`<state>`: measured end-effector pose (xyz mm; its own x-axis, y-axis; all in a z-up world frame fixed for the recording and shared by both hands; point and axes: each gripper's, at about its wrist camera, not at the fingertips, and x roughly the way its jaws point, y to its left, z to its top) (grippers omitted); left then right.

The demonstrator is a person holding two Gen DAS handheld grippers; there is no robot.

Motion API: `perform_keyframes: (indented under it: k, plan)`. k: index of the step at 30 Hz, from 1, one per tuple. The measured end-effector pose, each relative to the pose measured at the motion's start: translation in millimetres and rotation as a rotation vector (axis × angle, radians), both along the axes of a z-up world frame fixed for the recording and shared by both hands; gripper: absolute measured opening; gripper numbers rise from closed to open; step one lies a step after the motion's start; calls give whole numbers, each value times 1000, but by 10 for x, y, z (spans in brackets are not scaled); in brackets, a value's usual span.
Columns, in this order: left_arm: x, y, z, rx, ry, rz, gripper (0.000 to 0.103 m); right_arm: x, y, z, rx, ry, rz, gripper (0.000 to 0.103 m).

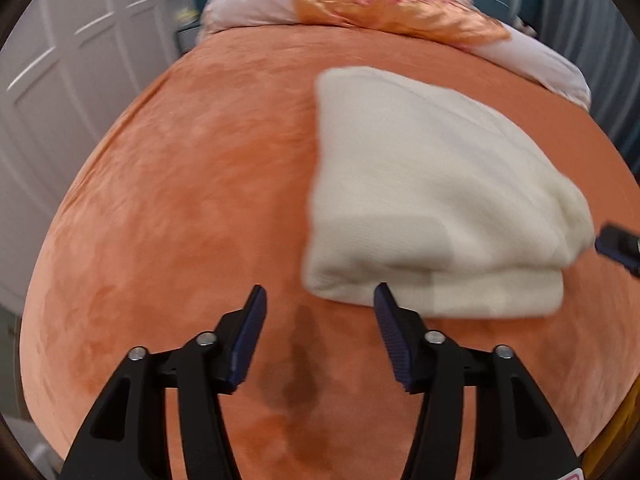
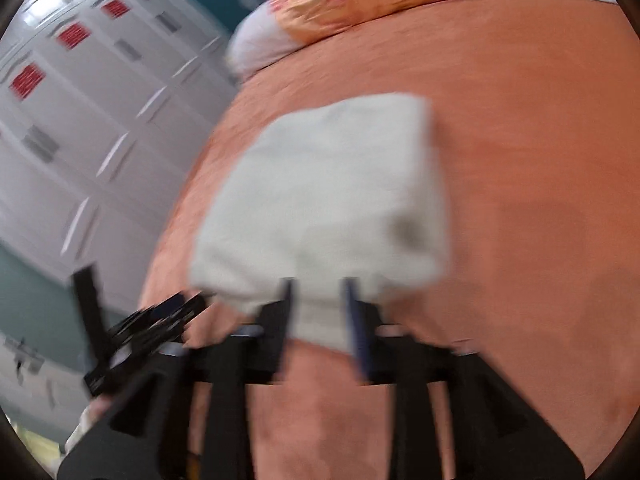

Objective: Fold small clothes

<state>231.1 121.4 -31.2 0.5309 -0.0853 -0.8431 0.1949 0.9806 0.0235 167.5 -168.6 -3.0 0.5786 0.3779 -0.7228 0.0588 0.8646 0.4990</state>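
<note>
Just beside left tool (image 1: 320, 300), folded cloth (image 1: 432, 200).

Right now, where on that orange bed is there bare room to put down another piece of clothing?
The orange bedspread lies bare left of the folded white cloth, toward the white cupboards. The far end is crowded by the pillows.

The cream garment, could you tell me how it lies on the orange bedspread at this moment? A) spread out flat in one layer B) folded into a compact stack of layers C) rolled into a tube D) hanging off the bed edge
B: the cream garment shows stacked layers along its near edge, resting on the orange bedspread.
</note>
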Motion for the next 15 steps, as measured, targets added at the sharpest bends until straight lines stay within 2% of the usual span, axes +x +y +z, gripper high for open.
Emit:
perform_keyframes:
  k: [4,6,7,10,12,13,15]
  plan:
    - [164,-172,-145,40,-1,8,57,241,-124,-298,81,93,14,50]
    - [226,-127,-115,23,-3,34,56,364,-16,-289,86,107,53,10]
    - [252,-66,-47,-5,-16,48,56,361,17,-197,104,89,49,10]
    - [268,135,143,2,-75,92,54,222,125,240,230,-50,101,9]
    - [305,271,144,-25,-68,116,56,173,243,237,279,-62,154,9]
    - [336,337,68,-26,-44,131,57,179,294,137,247,-41,170,10]
    - [358,363,-91,-27,7,132,59,197,394,-285,52,75,163,12]
